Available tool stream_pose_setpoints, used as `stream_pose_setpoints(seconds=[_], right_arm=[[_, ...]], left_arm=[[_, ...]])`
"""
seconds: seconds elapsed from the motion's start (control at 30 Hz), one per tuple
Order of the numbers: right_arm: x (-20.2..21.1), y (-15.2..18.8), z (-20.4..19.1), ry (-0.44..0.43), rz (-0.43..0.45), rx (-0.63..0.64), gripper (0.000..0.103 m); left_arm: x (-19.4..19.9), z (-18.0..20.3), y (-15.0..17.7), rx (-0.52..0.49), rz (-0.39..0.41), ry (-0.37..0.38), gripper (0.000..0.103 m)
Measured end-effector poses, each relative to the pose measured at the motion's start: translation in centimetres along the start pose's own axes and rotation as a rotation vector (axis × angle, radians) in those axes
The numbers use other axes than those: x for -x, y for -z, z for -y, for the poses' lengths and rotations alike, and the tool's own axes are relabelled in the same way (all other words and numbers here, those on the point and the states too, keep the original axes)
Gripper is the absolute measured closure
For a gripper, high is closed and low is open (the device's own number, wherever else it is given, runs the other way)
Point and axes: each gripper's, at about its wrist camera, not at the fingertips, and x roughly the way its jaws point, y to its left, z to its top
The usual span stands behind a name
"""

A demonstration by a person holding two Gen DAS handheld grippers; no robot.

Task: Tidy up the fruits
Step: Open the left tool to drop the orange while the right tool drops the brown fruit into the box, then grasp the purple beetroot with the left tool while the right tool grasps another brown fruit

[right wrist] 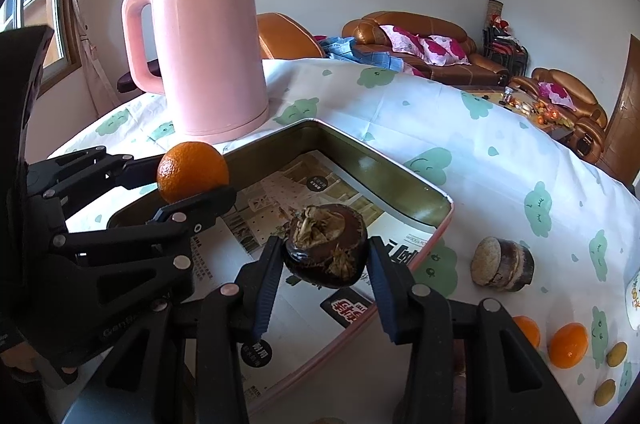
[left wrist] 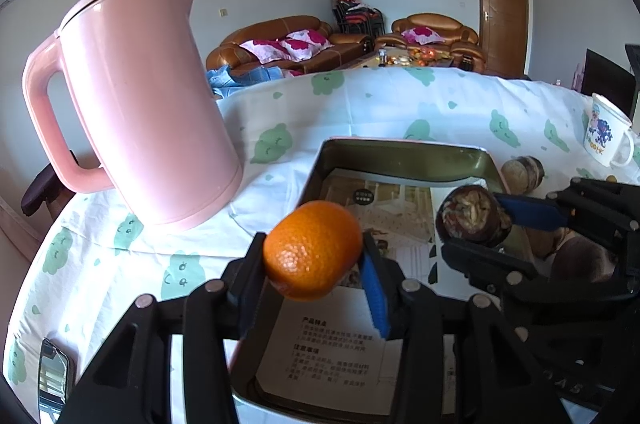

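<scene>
My left gripper [left wrist: 314,258] is shut on an orange [left wrist: 314,250] and holds it just above the near left part of a rectangular tin tray [left wrist: 400,146] lined with printed paper. In the right wrist view the same orange [right wrist: 192,170] sits in the left gripper [right wrist: 188,180] over the tray's left rim. My right gripper [right wrist: 326,258] is shut on a dark brown round fruit [right wrist: 326,244] with a dry, flaky top, held above the tray's [right wrist: 380,152] middle. The left wrist view shows that brown fruit [left wrist: 472,216] in the right gripper [left wrist: 480,230] at the right.
A tall pink kettle [right wrist: 212,56] stands on the patterned tablecloth just behind the tray's left corner. Right of the tray lie another brown fruit [right wrist: 502,266], two oranges [right wrist: 568,344] and small yellow fruits [right wrist: 616,352]. A printed mug [left wrist: 606,136] stands at the far right.
</scene>
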Motion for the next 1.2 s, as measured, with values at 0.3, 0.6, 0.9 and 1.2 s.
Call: stream_pose_setpoints(seconds=[0.3,0.6,0.9,1.2], right_arm=[[0.3,0.2,-0.3,-0.010,0.002,0.017,0.055],[1.0,0.3,0.0,-0.019,0.016,-0.001,0.047],[1.8,0.4,0.2,-0.009,0.030,-0.017,0.042],[3.8,0.3,0.4,-0.003,0.063,-0.035,0.041]], left_arm=[[0.3,-0.3,0.1,-0.001,0.010,-0.009,0.056],[0.9,-1.2,0.2,0.016,0.030,-0.035,0.039],[2.2,-1.3,0.2,0.036,0.045,-0.054,0.023],[3.9,-1.2,-0.3,0.059,0.082,-0.066,0.009]])
